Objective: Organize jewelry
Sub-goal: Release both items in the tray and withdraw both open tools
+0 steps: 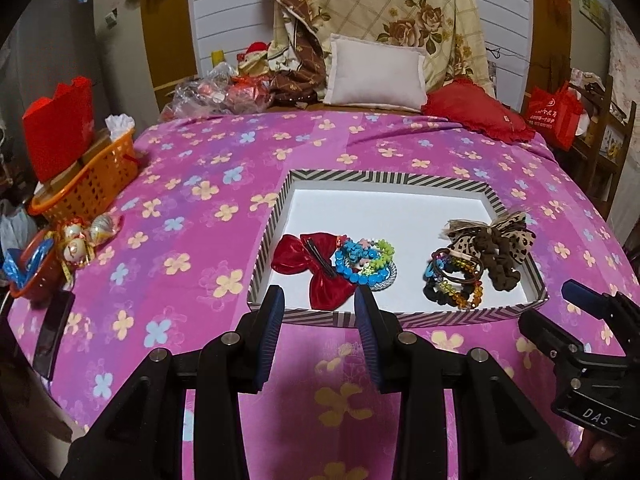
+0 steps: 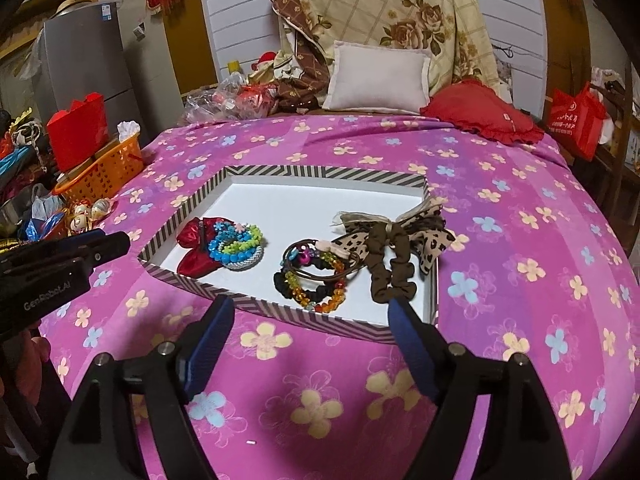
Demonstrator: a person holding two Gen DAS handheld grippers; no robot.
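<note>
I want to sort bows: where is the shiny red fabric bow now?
The shiny red fabric bow lies in the striped tray, left side, touching the blue bead bracelets.

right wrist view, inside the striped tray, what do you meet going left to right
shiny red fabric bow → blue and green beaded bracelets → pile of dark hair ties with amber beads → brown fabric scrunchie

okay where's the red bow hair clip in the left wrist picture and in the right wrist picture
Left wrist view: the red bow hair clip lies at the tray's left end, near picture centre, just beyond the left gripper.
Right wrist view: the bow lies left of centre, again at the tray's left end.
Shared landmark: the striped tray, and the blue bead bracelets beside the bow.
</note>
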